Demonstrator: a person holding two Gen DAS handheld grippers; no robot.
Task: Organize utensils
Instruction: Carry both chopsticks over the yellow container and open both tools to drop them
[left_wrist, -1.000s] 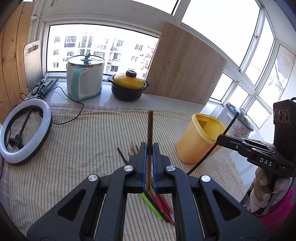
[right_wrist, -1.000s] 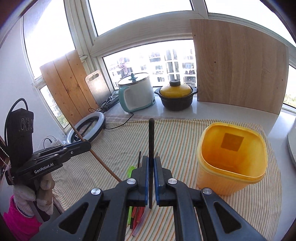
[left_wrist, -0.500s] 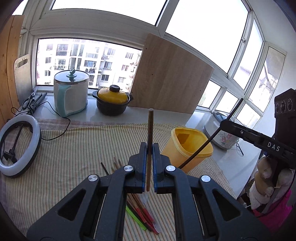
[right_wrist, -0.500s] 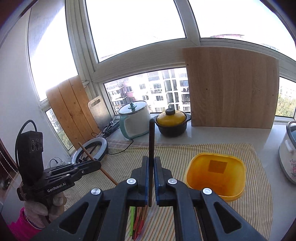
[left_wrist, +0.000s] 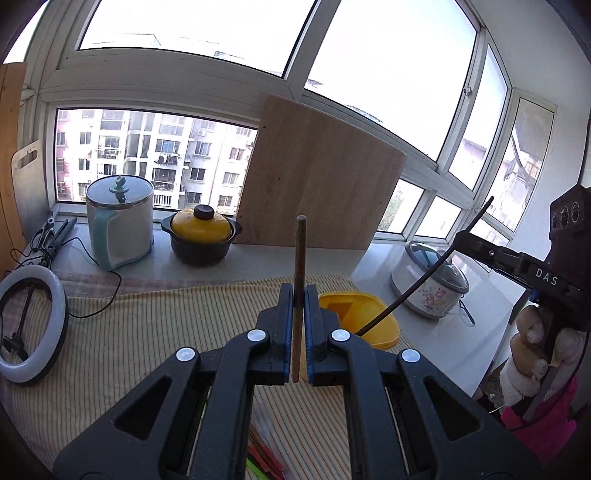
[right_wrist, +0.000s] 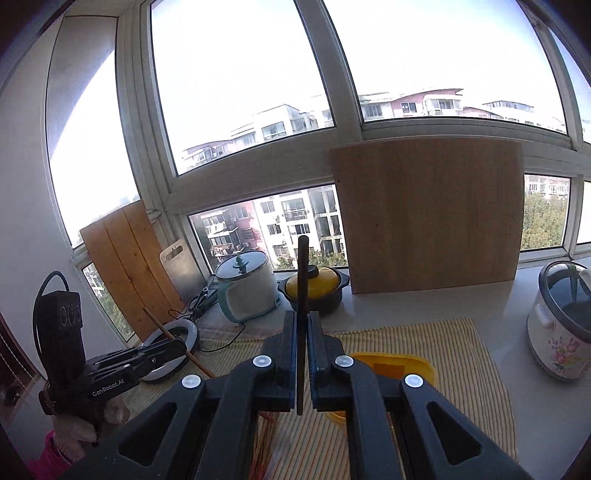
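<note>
In the left wrist view, the left gripper (left_wrist: 299, 295) has its jaws pressed onto a brown chopstick (left_wrist: 300, 254), which stands upright between them, its long axis running straight up out of the jaws. The yellow bin (left_wrist: 380, 328) sits on the striped cloth (left_wrist: 129, 332) of the counter, just beyond and to the right of the jaws and below them. More chopsticks (left_wrist: 264, 458) lie loose on the cloth under the gripper. At the right edge, the right gripper (left_wrist: 469, 236) pinches a black chopstick (left_wrist: 424, 277) whose lower end slants down toward the bin's mouth.

In the right wrist view, the right gripper (right_wrist: 303, 317) is clamped on the black chopstick (right_wrist: 303, 280), also upright. The yellow bin (right_wrist: 410, 363) lies directly ahead and below, partly hidden by the jaws. The left gripper (right_wrist: 177, 345) is well off to the left with its brown chopstick (right_wrist: 162, 325) tilted.

The right hand looks nearer the bin; either stick would need tipping end-down over the opening.
</note>
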